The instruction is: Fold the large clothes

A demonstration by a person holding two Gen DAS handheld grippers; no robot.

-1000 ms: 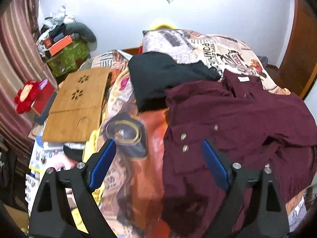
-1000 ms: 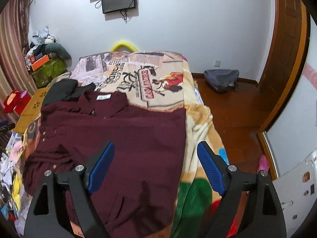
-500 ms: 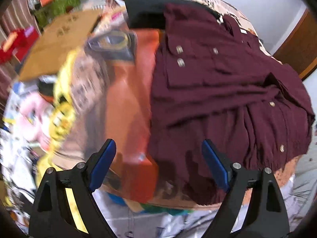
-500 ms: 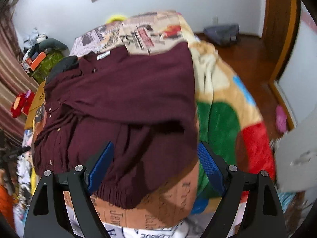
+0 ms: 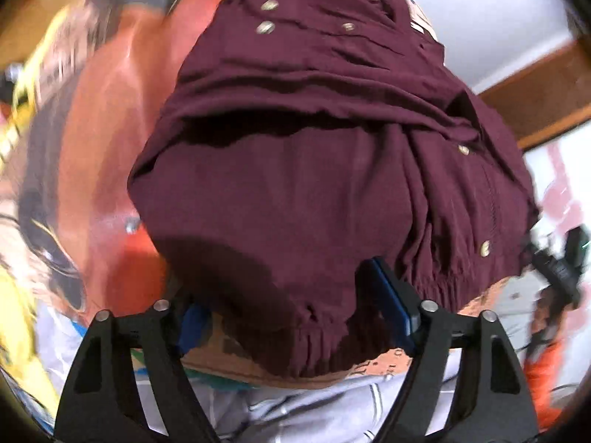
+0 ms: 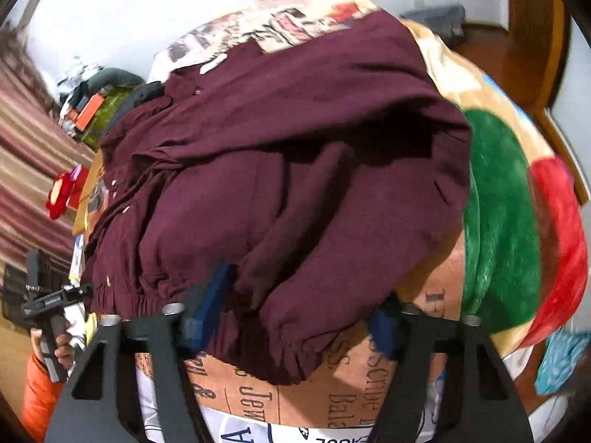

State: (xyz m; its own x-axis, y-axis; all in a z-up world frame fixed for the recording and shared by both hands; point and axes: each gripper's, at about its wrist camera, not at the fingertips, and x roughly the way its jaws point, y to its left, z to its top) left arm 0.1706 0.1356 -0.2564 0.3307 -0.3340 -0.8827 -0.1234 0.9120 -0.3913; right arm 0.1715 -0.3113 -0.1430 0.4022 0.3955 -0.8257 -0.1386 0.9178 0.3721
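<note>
A large maroon jacket (image 5: 314,155) with metal snaps and a gathered elastic hem lies rumpled on the bed, its hem hanging over the near edge. In the left wrist view my left gripper (image 5: 291,310) is open, its blue-padded fingers (image 5: 391,302) on either side of the left part of the hem. In the right wrist view the jacket (image 6: 295,170) fills the middle, and my right gripper (image 6: 295,317) is open astride the right part of the hem. The fabric partly hides the pads of both grippers.
The bed has a printed blanket (image 6: 495,221) with green and red patches, orange (image 5: 110,118) on the left. The left gripper and hand (image 6: 51,325) show at lower left in the right wrist view. Clutter and a striped curtain (image 6: 26,170) stand left.
Both grippers have dropped and moved in close to the near edge of the bed, from well above the jacket to straddling its hanging hem. Both stay open.
</note>
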